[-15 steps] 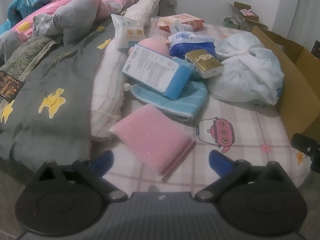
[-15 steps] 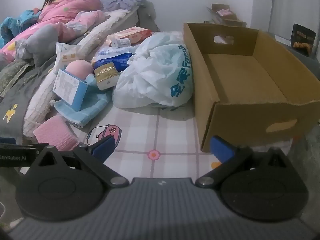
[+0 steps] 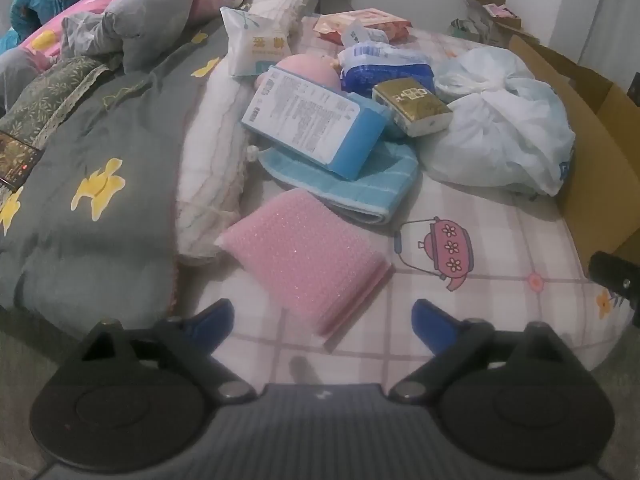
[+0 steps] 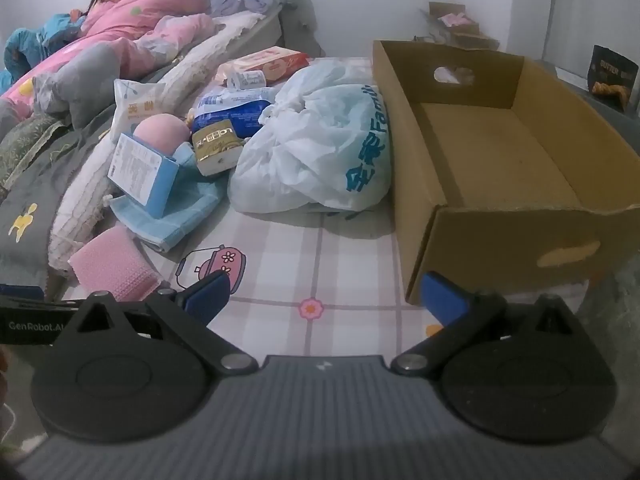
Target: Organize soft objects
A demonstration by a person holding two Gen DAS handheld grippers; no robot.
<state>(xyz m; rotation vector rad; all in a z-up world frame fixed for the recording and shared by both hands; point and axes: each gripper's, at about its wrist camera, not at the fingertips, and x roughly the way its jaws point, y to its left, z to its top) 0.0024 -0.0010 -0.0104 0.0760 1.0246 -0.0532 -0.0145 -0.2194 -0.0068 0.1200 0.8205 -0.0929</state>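
Fingers first: on my left gripper (image 3: 323, 322) both blue pads (image 3: 214, 320) stand wide apart with nothing between them but checked sheet (image 3: 500, 216). I see the pink pad (image 3: 308, 252), a folded piece of bubbly wrap, lying flat just ahead of that gap, its near corner closest to the fingertips and untouched. My right gripper (image 4: 326, 296) is released too, its pads (image 4: 444, 298) spread over bare sheet, with a small flower print between them and nothing grasped.

Beyond the pink pad I have a folded blue towel (image 3: 360, 184), and a blue box (image 3: 316, 128) with a white printed face rests tilted on it. A pink ball (image 3: 310, 74) sits behind the box, touching it. A gold-topped tissue pack (image 3: 412, 106) leans just right of the box, with a dark blue pack (image 3: 388, 68) behind it and a white packet (image 3: 254, 46) standing further left. A flat pink carton (image 3: 362, 24) lies at the far end of the heap.

To the right, a knotted white bag (image 4: 320, 144) with blue lettering sits against the cardboard box's (image 4: 492, 216) left wall. That box is open-topped, I see only its bare floor, and its near corner is just beyond my right finger.

Left of the heap runs a white quilt edge (image 3: 212, 152), then a grey blanket (image 3: 108, 160) with yellow patches. A person (image 4: 132, 20) under pink bedding lies at the far left.
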